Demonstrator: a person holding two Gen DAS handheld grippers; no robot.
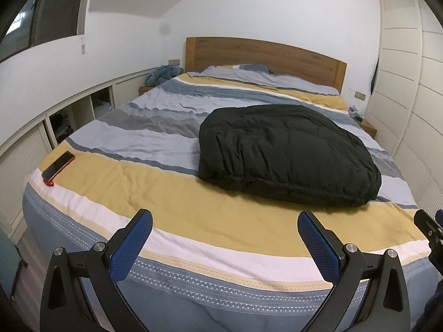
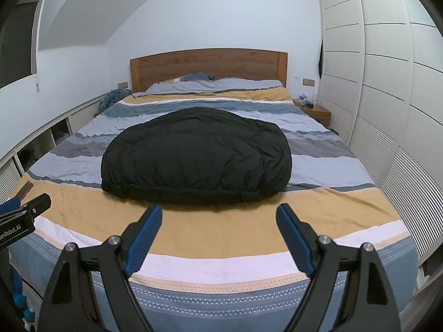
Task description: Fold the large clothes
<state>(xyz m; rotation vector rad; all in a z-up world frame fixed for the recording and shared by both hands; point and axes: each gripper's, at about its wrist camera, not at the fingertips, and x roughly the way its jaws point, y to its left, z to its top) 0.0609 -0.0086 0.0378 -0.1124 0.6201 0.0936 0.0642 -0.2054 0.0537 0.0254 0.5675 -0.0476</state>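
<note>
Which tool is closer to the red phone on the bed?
Left. The left tool hovers open over the bed's foot, the red-cased phone off to its left. The right tool is farther away, facing the folded black puffy jacket.

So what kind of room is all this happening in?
A bedroom in a home, it seems: a large bed with a striped cover and wooden headboard, a small bedside table, and white fitted cupboards along the wall. A folded black padded garment lies on the bed.

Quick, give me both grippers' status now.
Left gripper: open, holding nothing, above the bed's foot edge.
Right gripper: open, holding nothing, short of the black jacket.
</note>
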